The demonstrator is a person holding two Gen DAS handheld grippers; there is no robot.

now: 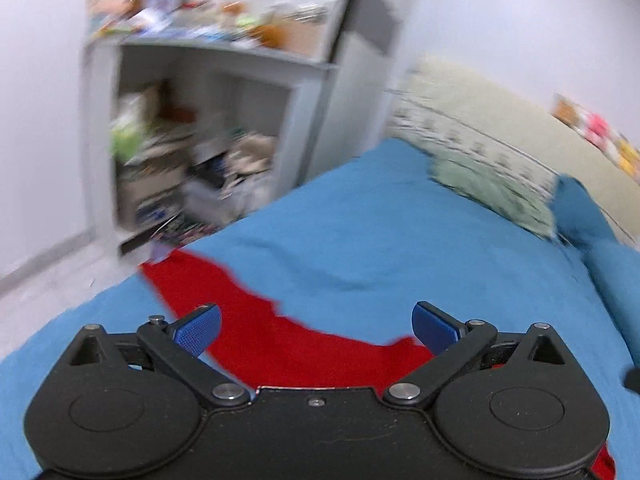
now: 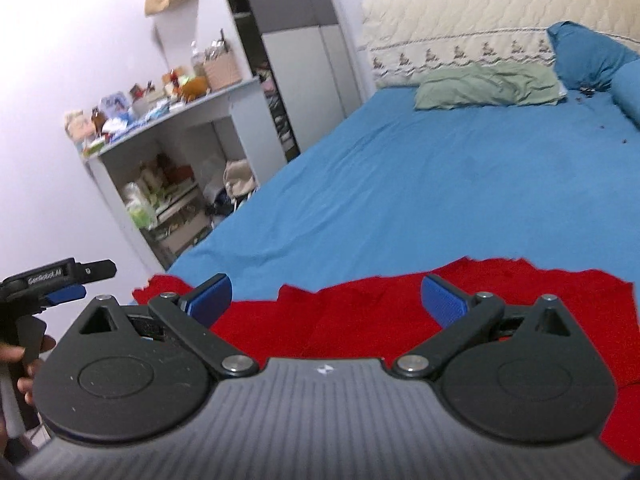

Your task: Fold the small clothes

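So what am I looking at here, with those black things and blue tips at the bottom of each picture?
Those are two hand-held grippers, no robot arm. Each carries a camera looking forward along its two blue-padded fingers. One picture is from the left gripper, rather blurred, the other from the right gripper. The right view also catches the left gripper at its left edge, with the person's hand gripping its handle. Below both lies a red garment on a bed with a blue sheet. Both grippers are open and hold nothing.

Both wrist cameras look forward, low over the bed [image 2: 420, 184]; both share the red cloth [image 1: 280, 344] just ahead and the shelf [image 2: 176, 136] beyond-left.
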